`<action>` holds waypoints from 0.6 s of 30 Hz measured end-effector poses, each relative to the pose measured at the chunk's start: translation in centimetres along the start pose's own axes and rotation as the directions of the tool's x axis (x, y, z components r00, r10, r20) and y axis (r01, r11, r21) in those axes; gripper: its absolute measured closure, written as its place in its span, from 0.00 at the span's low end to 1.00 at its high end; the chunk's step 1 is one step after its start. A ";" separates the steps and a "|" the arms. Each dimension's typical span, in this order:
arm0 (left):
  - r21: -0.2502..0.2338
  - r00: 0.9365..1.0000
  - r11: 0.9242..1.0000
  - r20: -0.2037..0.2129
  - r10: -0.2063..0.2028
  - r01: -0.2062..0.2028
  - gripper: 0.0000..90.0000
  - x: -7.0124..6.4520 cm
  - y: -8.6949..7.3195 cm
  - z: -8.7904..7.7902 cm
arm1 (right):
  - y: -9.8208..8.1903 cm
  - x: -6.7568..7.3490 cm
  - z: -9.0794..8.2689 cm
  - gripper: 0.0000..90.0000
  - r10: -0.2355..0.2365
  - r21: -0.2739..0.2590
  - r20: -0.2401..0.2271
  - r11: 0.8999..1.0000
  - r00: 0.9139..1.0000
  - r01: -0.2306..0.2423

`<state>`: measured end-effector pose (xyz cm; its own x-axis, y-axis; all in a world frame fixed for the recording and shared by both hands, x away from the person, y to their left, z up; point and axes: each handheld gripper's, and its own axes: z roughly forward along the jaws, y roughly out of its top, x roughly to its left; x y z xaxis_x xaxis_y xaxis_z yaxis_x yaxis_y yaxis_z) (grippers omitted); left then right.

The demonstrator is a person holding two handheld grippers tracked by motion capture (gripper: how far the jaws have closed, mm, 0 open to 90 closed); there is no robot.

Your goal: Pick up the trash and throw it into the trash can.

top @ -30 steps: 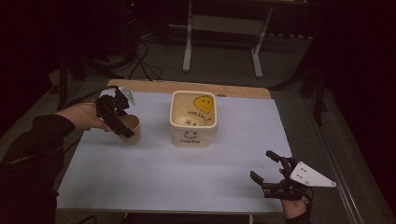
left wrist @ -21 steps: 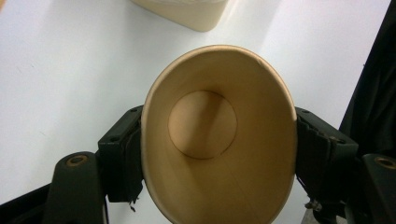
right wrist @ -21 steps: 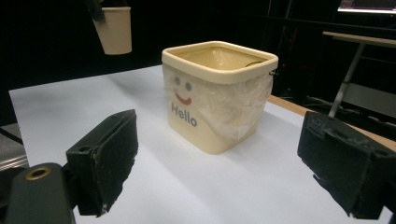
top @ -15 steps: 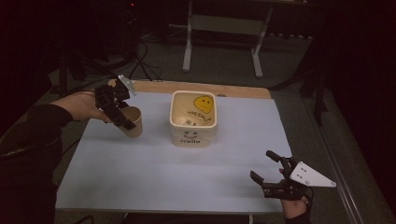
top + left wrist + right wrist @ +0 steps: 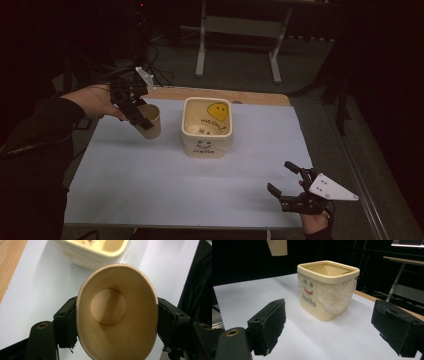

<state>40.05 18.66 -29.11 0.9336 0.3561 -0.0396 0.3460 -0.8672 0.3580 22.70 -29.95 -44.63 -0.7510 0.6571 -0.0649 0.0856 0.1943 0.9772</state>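
Two claws, one paper cup and one square tub are at the table (image 5: 150, 195), which is covered with a pale sheet. Nearest the person, the right claw (image 5: 286, 181) rests at the near right corner with its jaws spread wide and nothing between them. Farther in, at the middle of the table, stands the cream tub (image 5: 207, 127), printed with a smiling face and the word "Hello" on its side and a yellow smiley inside; small pale bits lie on its bottom, too unclear to name. Left of the tub, the left claw (image 5: 141, 117) pinches the paper cup (image 5: 148, 121) by its sides, squeezing its mouth to an oval, and holds it tilted above the table. The cup is empty
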 end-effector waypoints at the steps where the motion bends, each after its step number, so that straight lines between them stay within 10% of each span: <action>1: 0.000 1.000 1.000 -0.002 0.008 -0.008 0.33 0.0 0.3 -0.1 | 0.0 0.0 0.0 0.14 0.000 0.001 0.000 1.000 1.000 0.000; 18: -0.016 0.996 0.996 -0.004 0.084 -0.084 0.34 0.1 5.5 -1.3 | -0.1 -0.1 -0.1 0.14 0.002 0.002 0.000 1.000 1.000 -0.002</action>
<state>41.95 14.39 -25.93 0.9591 0.2831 -0.0055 0.2644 -0.8886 0.3747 22.71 -30.14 -44.69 -0.7505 0.6579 -0.0627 0.0889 0.1945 0.9769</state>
